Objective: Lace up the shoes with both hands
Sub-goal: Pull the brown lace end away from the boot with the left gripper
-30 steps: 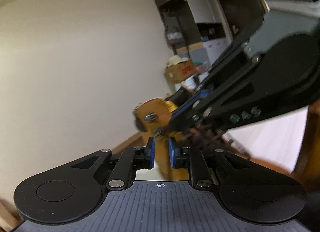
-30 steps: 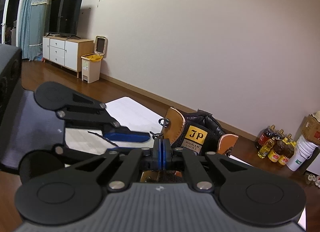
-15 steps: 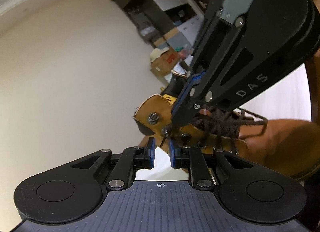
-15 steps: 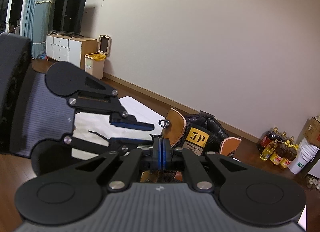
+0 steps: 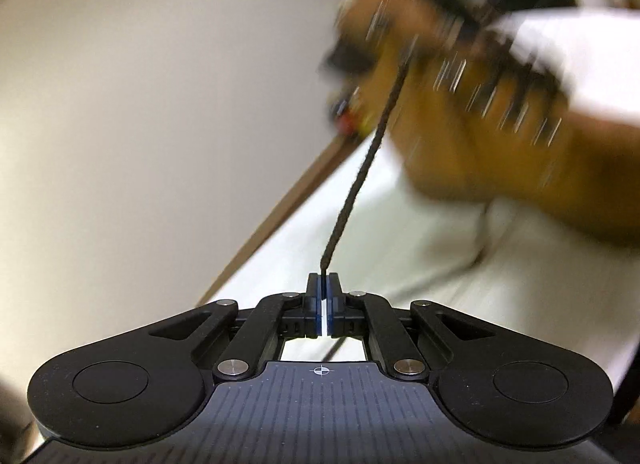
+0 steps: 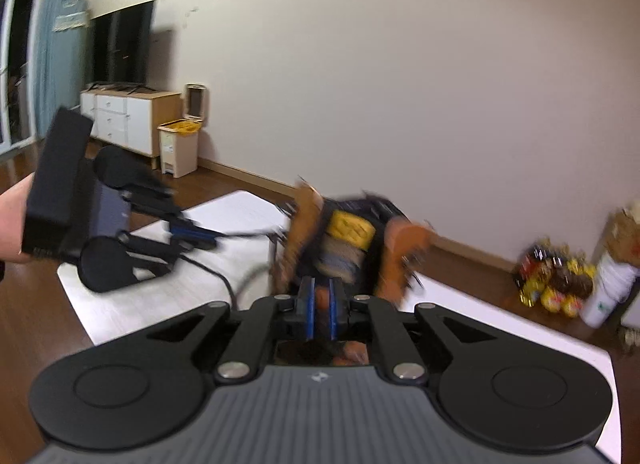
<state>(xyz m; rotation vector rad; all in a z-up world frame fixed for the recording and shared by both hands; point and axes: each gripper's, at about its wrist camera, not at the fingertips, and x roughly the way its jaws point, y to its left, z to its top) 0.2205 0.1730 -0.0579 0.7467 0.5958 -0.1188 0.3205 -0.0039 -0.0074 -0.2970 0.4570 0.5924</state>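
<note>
A tan leather boot (image 6: 348, 232) with a black tongue and yellow label stands on a white mat (image 6: 180, 296), blurred by motion. Its dark brown lace (image 5: 368, 152) runs taut from the boot's upper eyelets (image 5: 404, 44) down to my left gripper (image 5: 324, 278). That gripper's jaws are closing, and the blue pads pinch the lace end. From the right wrist view the left gripper (image 6: 208, 238) sits left of the boot with the lace (image 6: 244, 233) stretched across. My right gripper (image 6: 320, 292) hovers just in front of the boot, jaws opening, with a narrow gap and nothing gripped.
A person's hand (image 6: 12, 224) holds the left gripper's body. A white cabinet with a TV (image 6: 124, 120) and a beige bin (image 6: 178, 148) stand at the far wall. Oil bottles (image 6: 556, 284) and a white bucket (image 6: 604, 292) are on the floor at right.
My left gripper went from open at the eyelet to shut on the lace and drew back, pulling it taut. The right gripper's pads parted slightly and it shifted off the eyelet.
</note>
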